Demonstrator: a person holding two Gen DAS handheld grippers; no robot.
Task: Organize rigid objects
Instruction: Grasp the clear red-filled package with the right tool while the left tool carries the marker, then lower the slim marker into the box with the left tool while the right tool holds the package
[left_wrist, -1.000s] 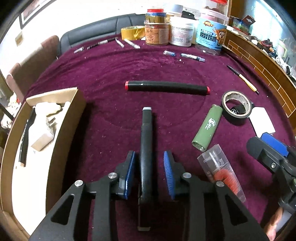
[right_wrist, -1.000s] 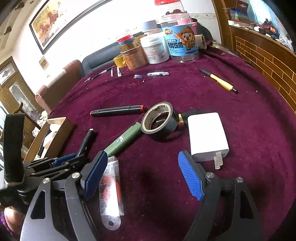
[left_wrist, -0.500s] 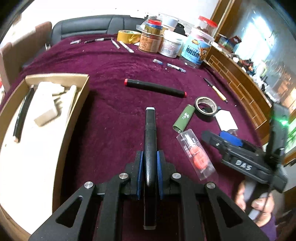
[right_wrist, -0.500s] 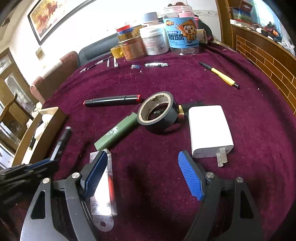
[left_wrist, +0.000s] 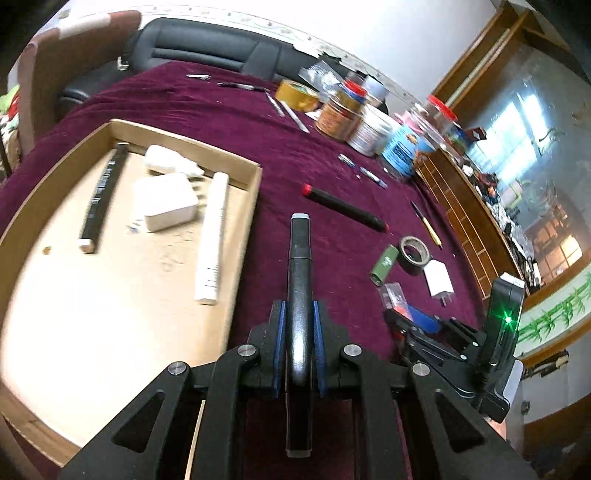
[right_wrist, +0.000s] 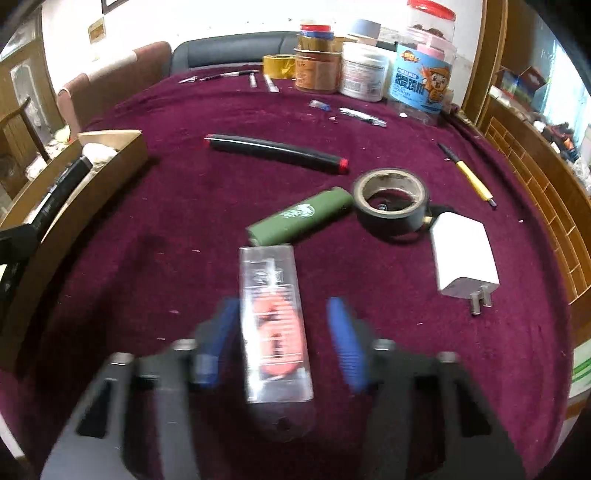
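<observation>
Black marker (left_wrist: 300, 295) is pinched lengthwise by the left gripper (left_wrist: 299, 347), cardboard tray (left_wrist: 255, 192) to its left; the right gripper (right_wrist: 284, 343) is spread around a clear packet (right_wrist: 273, 325)

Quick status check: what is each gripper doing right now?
Left gripper: closed on the black marker with the grey end cap.
Right gripper: open, fingers either side of the clear plastic packet with orange contents, not clamped.

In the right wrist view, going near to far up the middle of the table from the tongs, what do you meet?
Right tongs, open around the clear packet → green lighter → black marker with red ends → jars at the far edge.
</observation>
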